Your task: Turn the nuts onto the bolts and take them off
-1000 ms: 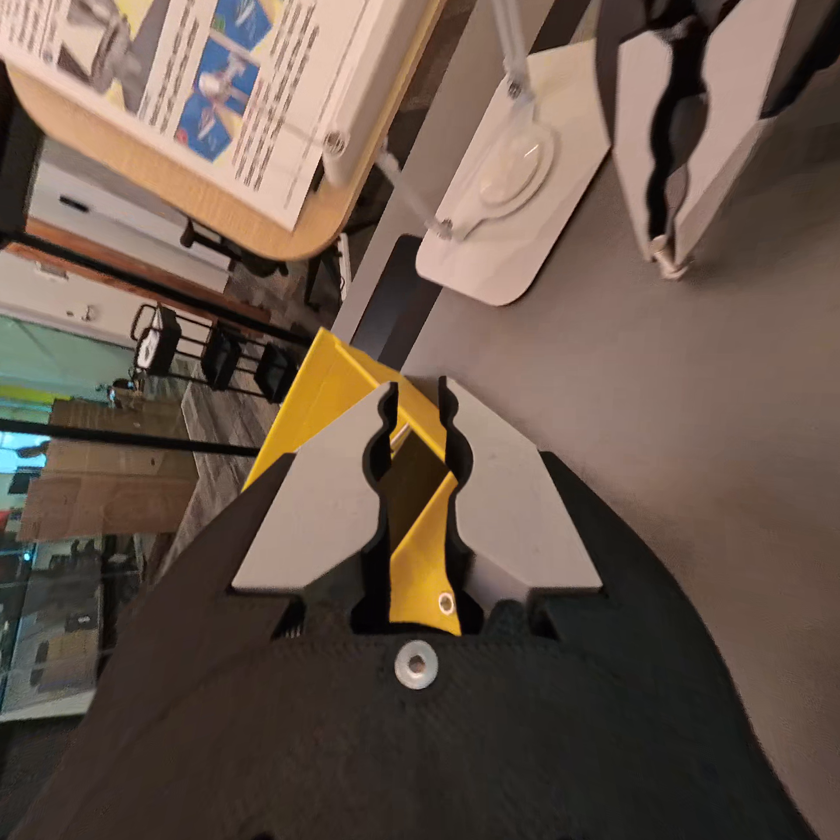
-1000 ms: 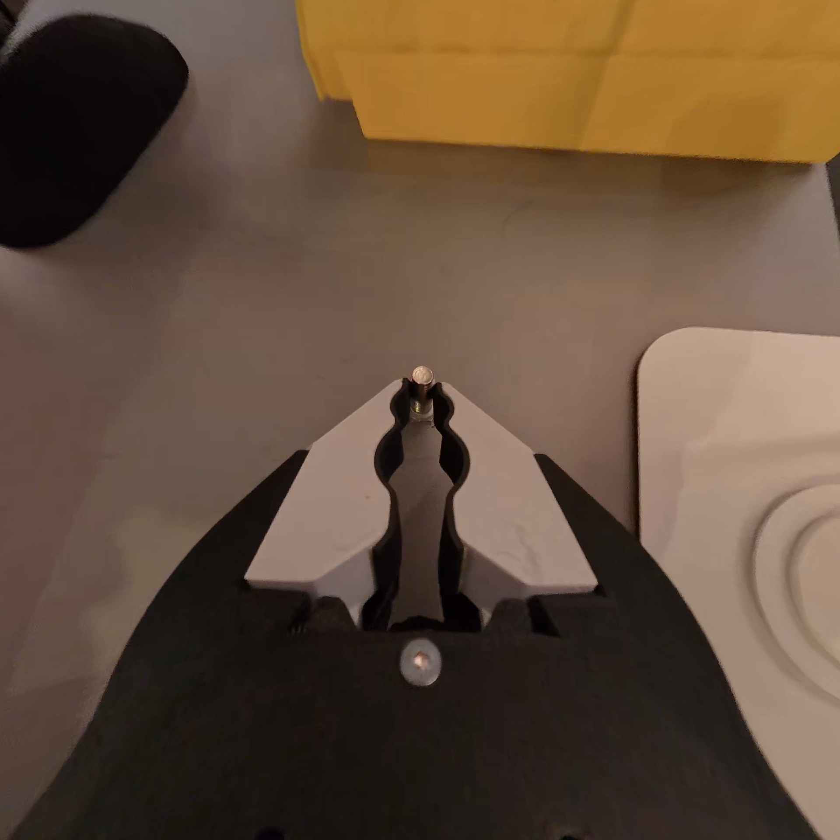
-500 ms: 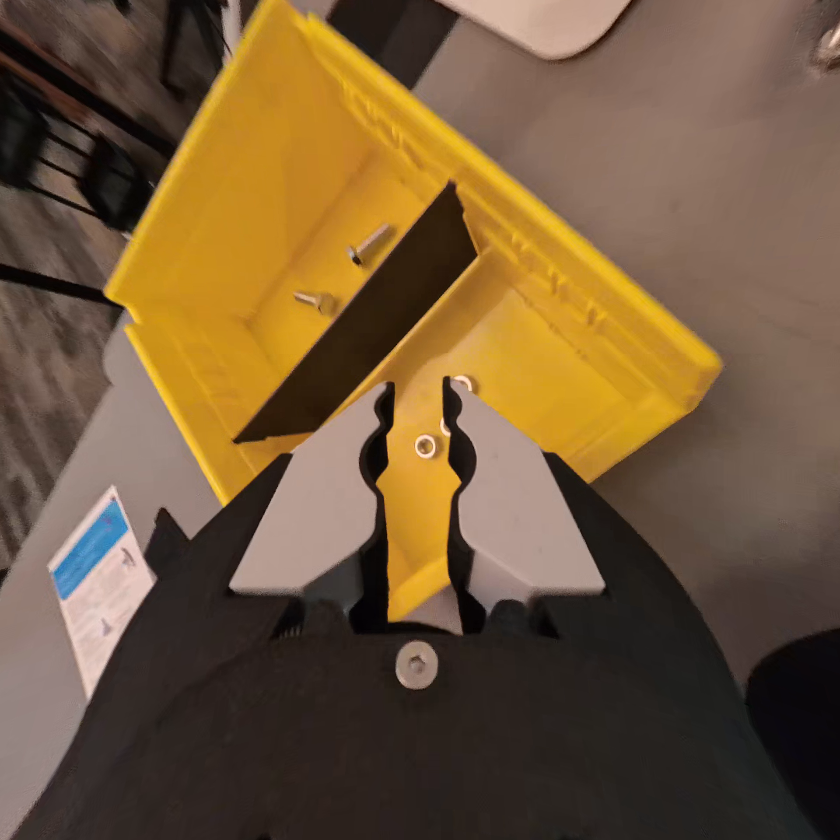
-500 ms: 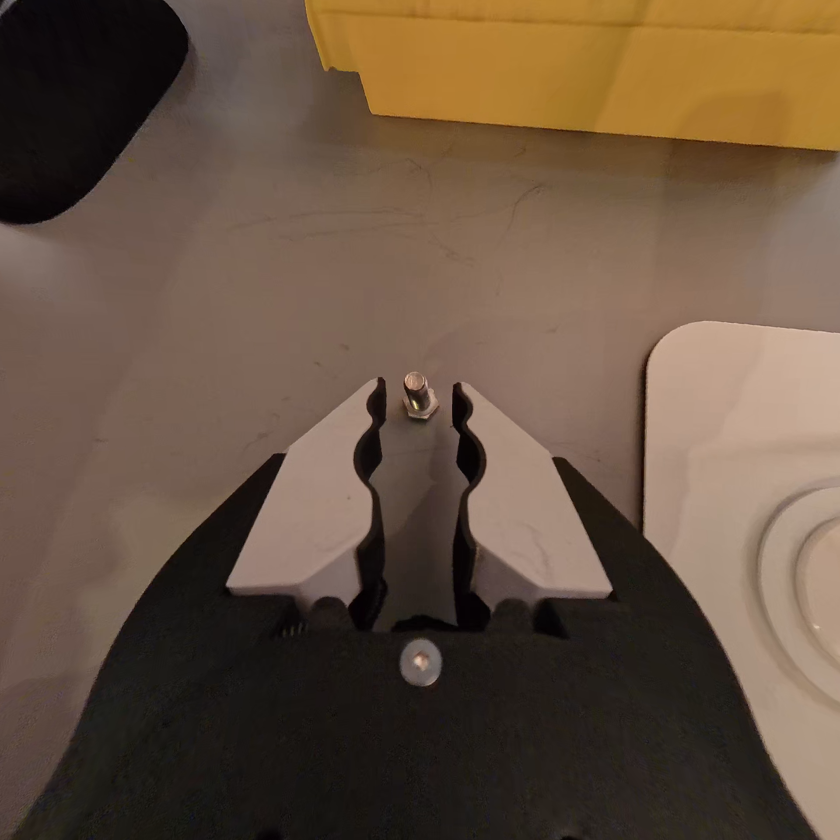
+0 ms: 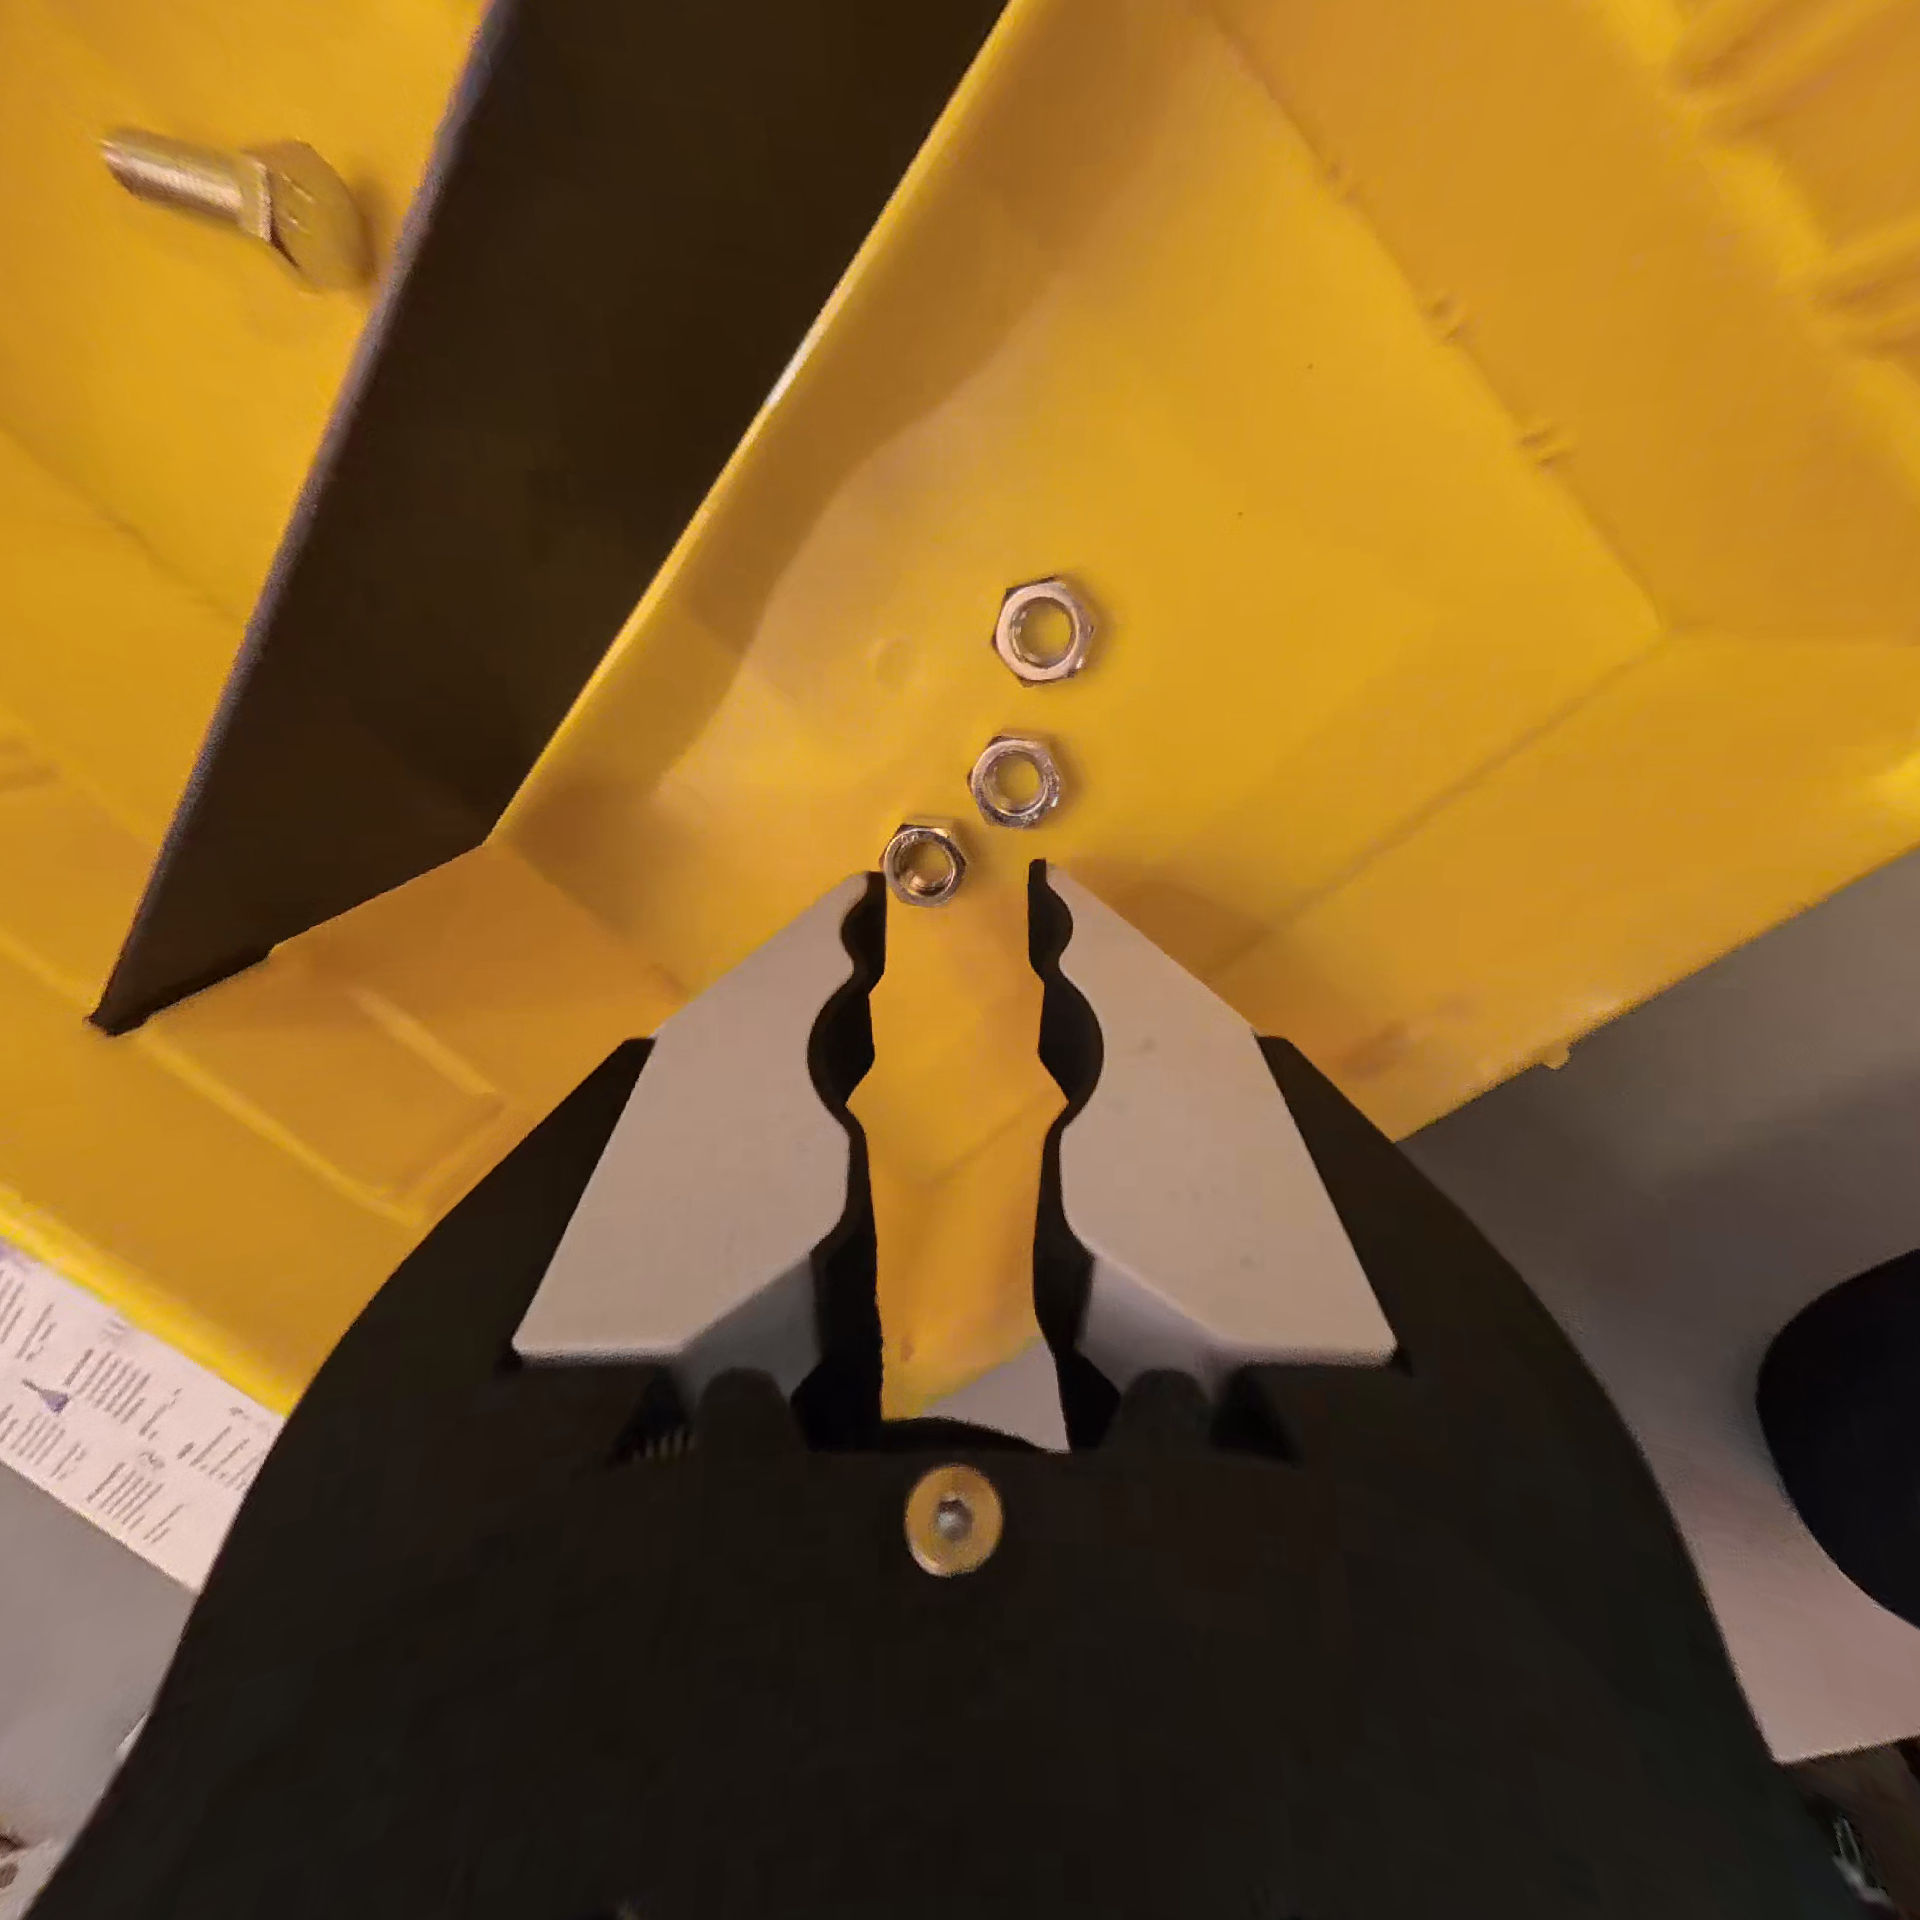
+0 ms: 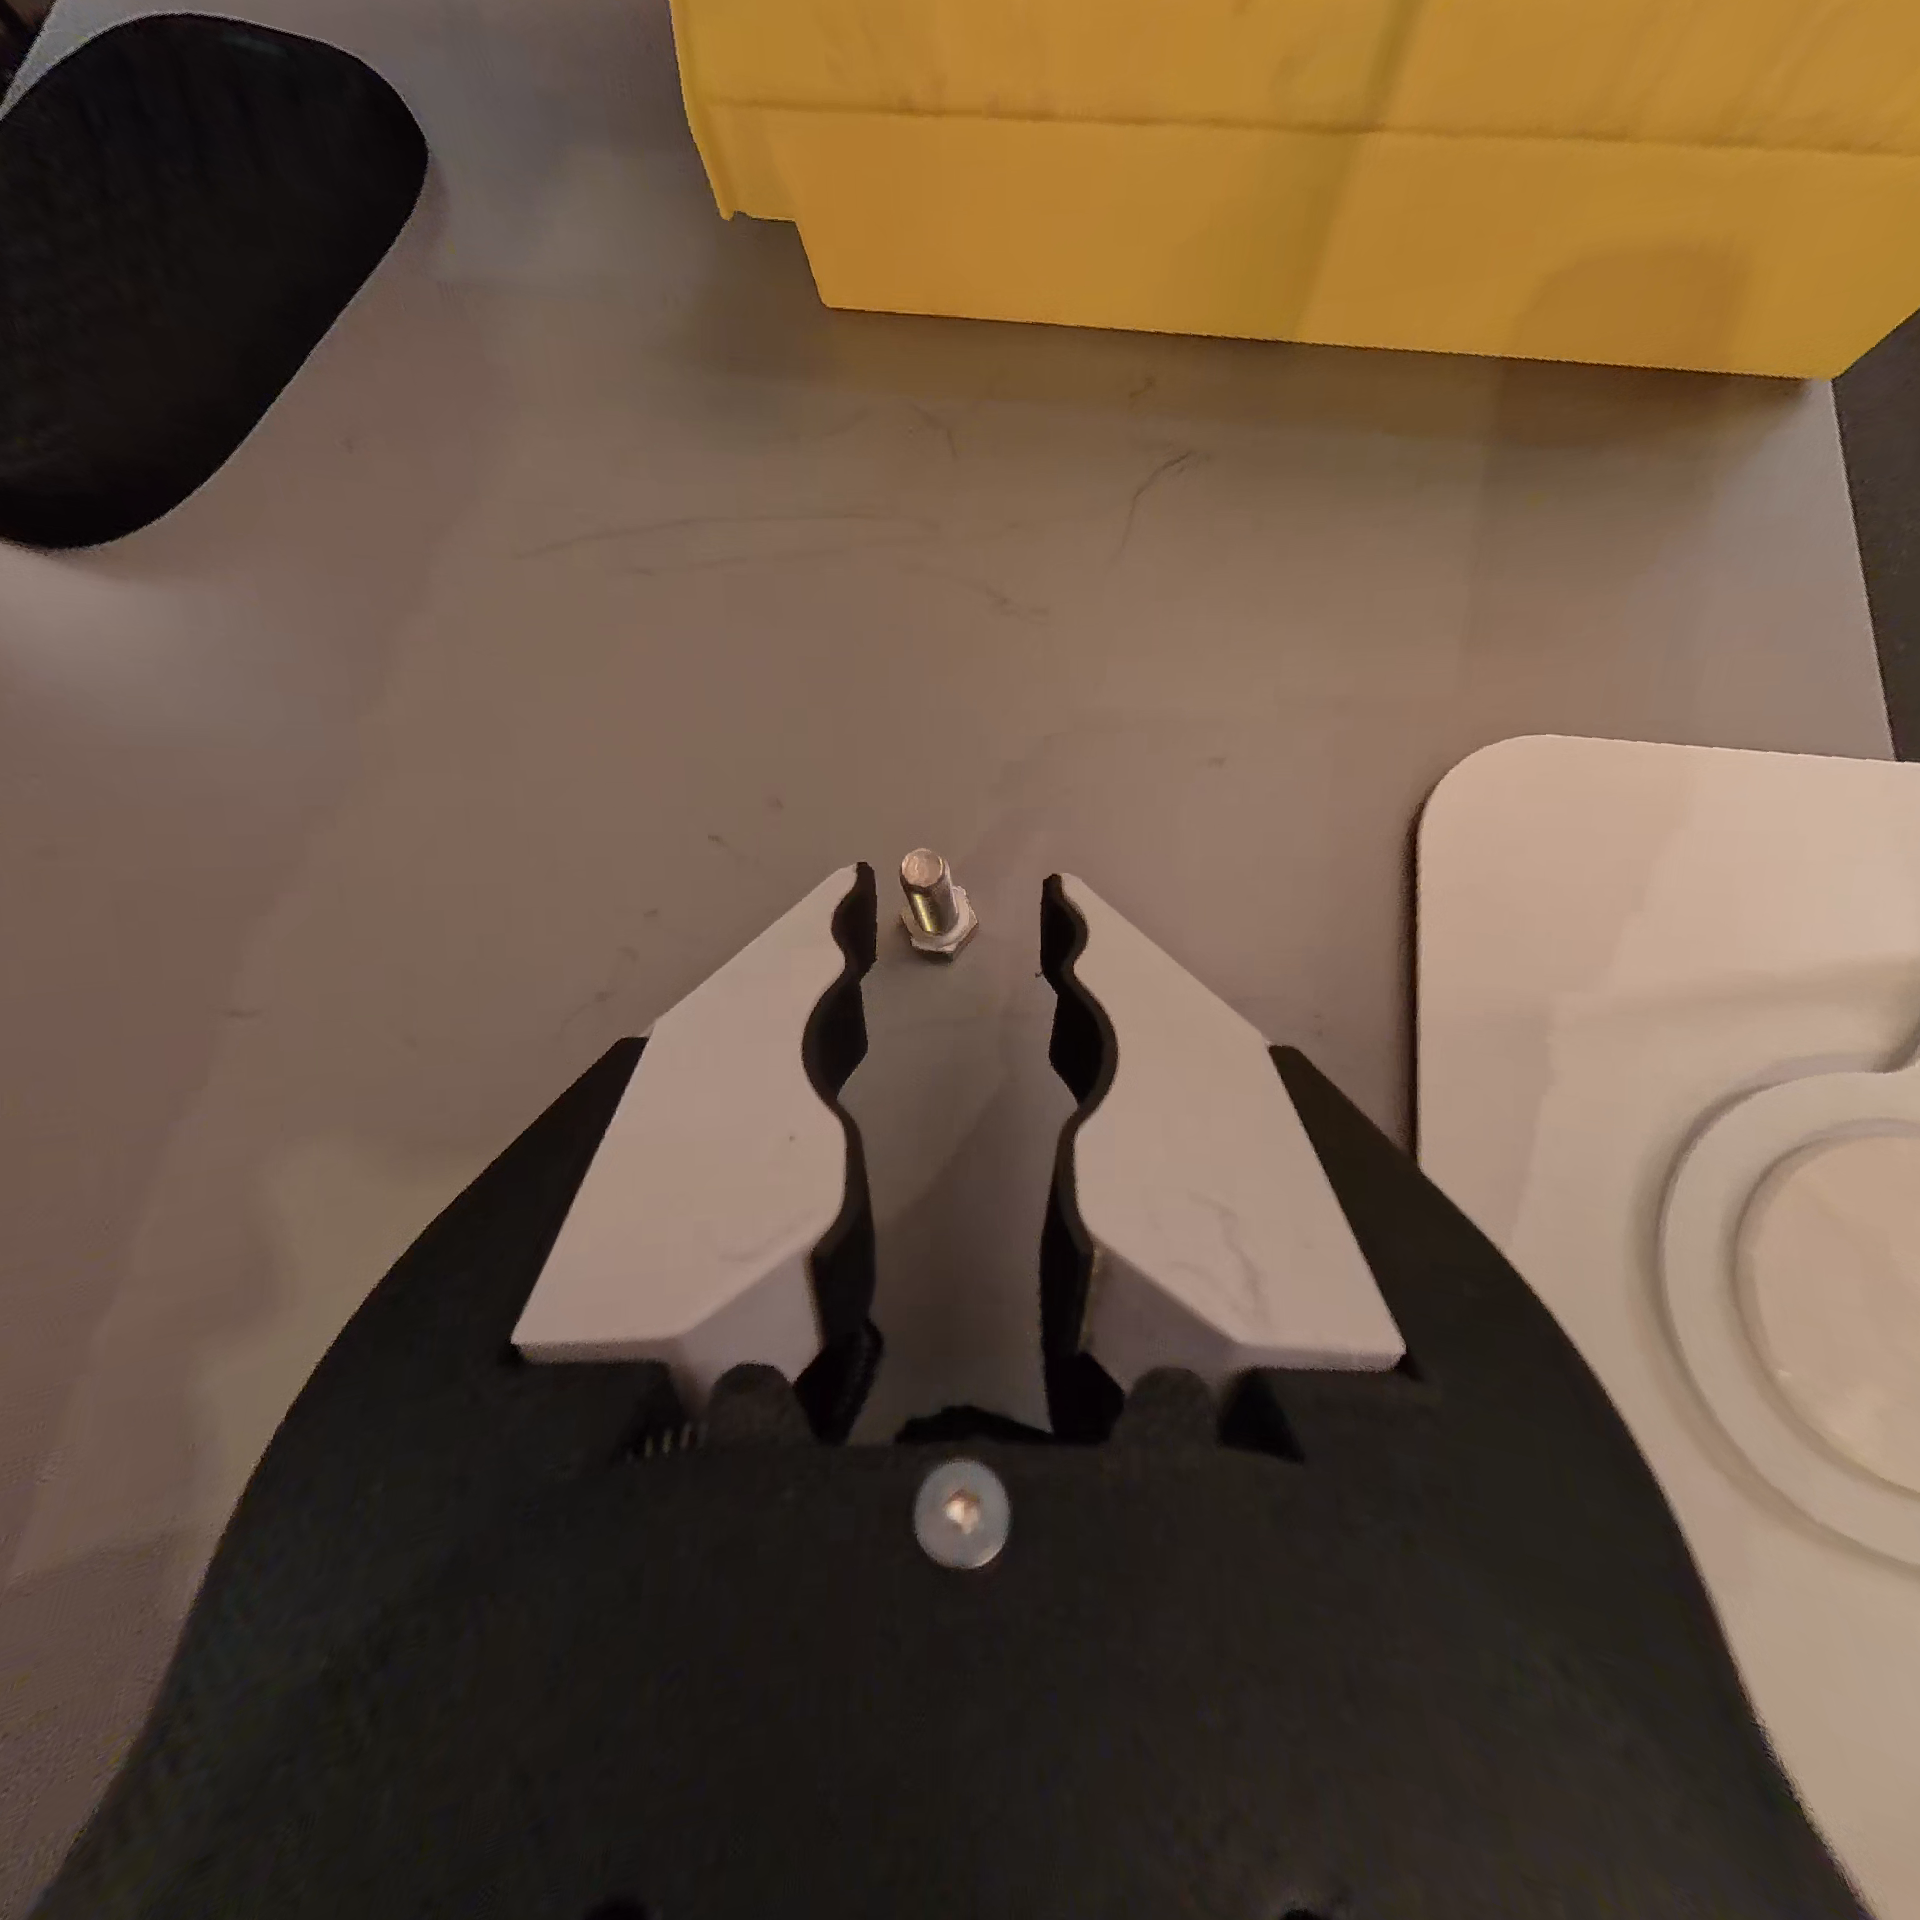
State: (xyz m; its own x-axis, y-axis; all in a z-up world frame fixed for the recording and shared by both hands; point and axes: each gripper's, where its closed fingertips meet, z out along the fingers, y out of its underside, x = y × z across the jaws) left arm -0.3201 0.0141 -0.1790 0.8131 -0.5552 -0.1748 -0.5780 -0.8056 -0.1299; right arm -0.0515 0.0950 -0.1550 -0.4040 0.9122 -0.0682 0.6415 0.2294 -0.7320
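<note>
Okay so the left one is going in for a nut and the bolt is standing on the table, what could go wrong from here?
Three nuts lie close together; the left hand-held gripper, open, has the nearest nut off-centre by its left fingertip, so closing may knock it aside or nudge the middle nut.

The bolt stands head-down, unheld, between the open fingers of the right hand-held gripper; a bump could topple it.

shiny metal nuts (image 5: 923, 863), glossy yellow plastic bin (image 5: 1299, 436), matt grey table (image 6: 727, 644)
</note>
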